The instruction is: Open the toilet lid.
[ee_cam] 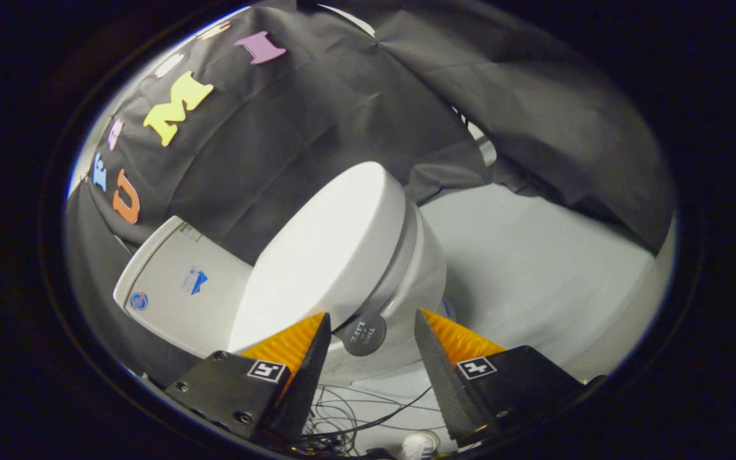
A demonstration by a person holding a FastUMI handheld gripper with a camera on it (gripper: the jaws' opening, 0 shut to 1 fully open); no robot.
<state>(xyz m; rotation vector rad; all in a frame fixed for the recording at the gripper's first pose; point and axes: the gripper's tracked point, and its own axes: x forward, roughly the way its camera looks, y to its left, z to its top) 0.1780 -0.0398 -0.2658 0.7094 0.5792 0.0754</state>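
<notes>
A white toilet stands tilted in the gripper view, its tank [170, 287] against the black cloth wall. The white lid [323, 249] lies down on the bowl [422, 268]. A round dark tab [365, 335] sticks out from the lid's front edge. My gripper [373, 316] is open, and its two fingers stand either side of that tab and the lid's front rim. One fingertip [320, 326] is close to the lid's edge; the other fingertip [425, 322] is in front of the bowl. Neither presses on anything.
The pale floor [534, 268] spreads out beyond the bowl toward the draped black cloth [534, 115]. Thin black cables [355, 409] lie on the floor below the fingers, with a small white object [419, 444] beside them.
</notes>
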